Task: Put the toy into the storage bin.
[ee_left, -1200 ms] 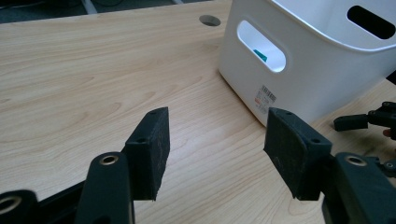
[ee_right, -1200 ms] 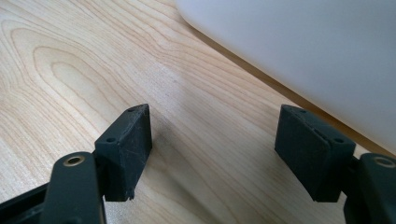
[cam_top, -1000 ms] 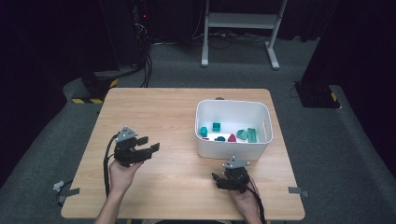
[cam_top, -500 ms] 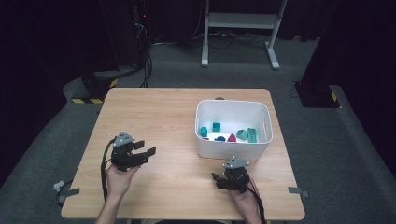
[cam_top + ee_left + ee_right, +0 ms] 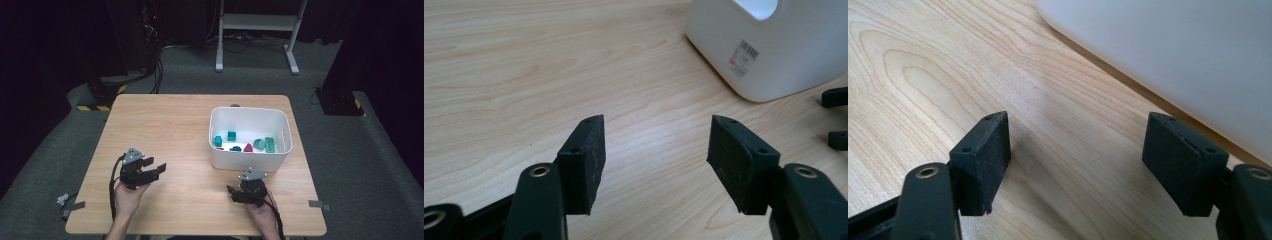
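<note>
White plastic bin (image 5: 248,161) sits on the table's (image 5: 165,125) right half; we count teal blocks (image 5: 265,144) and a red piece (image 5: 248,147) inside. Its barcode sticker (image 5: 742,56) is unreadable. Our left gripper (image 5: 156,171) and right gripper (image 5: 231,194) both stand apart-jawed, empty, with the bin just beyond the right gripper.

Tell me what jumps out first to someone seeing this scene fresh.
The white bin on the right half of the wooden table stands out, with small teal and red blocks lying on its floor. Near the table's front edge, a left gripper and a right gripper sit low over bare wood, each with jaws apart and nothing between them.
</note>
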`<state>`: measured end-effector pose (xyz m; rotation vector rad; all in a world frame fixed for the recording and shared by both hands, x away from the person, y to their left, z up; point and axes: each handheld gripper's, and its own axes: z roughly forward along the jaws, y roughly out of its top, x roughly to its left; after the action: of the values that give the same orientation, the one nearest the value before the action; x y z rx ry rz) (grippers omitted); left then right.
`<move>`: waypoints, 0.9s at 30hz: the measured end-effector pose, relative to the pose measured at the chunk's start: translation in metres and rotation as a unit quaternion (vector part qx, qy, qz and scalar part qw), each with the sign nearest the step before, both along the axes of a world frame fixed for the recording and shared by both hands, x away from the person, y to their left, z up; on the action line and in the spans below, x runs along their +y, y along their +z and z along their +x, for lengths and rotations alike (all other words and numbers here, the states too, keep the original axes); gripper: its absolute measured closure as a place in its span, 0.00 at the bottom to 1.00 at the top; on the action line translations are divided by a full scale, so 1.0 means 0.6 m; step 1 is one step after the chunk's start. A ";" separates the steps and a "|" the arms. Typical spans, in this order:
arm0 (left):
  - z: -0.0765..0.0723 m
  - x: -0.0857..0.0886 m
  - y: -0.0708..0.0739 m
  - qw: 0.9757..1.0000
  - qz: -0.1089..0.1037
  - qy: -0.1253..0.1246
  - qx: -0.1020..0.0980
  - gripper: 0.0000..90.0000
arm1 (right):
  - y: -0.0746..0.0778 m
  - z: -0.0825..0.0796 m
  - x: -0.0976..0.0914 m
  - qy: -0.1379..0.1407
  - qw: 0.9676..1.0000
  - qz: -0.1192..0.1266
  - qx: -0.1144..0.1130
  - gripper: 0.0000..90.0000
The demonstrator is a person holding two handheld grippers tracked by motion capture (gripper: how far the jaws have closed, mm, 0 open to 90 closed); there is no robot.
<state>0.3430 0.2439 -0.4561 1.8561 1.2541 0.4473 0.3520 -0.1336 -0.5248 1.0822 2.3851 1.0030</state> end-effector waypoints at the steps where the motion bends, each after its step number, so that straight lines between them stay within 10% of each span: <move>1: -0.001 0.000 -0.002 1.000 0.002 -0.001 0.001 0.44 | 0.000 0.000 0.000 0.000 1.000 0.000 0.000 0.30; 27: -0.011 -0.023 -0.074 0.998 0.054 0.021 0.017 0.44 | 0.000 0.000 0.000 0.000 1.000 0.000 0.000 0.30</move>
<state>0.3363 0.2300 -0.5006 1.9378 1.3159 0.5157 0.3520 -0.1336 -0.5248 1.0821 2.3852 1.0026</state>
